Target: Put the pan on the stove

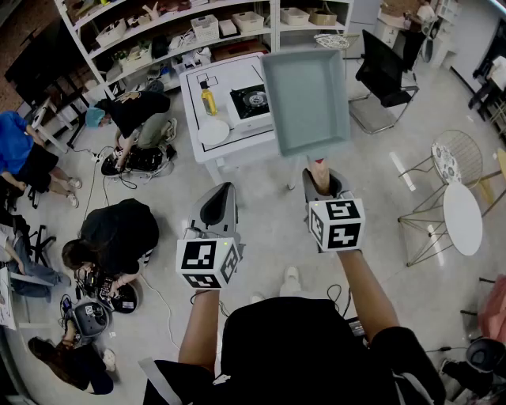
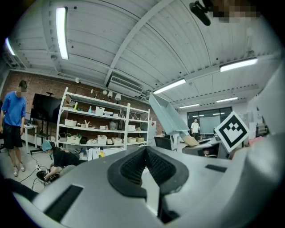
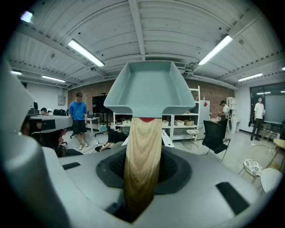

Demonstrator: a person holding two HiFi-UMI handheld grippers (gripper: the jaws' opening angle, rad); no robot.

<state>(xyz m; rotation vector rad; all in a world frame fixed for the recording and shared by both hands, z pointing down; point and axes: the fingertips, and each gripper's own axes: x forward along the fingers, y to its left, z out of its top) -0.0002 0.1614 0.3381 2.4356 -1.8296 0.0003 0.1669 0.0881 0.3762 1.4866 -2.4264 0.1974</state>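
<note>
Right tongs (image 3: 141, 178) on pan (image 3: 149, 87), table (image 1: 225, 73) beyond

text: none readable | brands, numbers: none readable | signs: black-and-white square markers on left gripper cube (image 1: 207, 263) and right gripper cube (image 1: 337, 225), no lettering

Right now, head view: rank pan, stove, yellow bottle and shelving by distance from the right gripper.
1. Pan: held by its handle in the right gripper.
2. Stove: on the white table, ahead-left.
3. Yellow bottle: same table, further left.
4. Shelving: behind the table.
</note>
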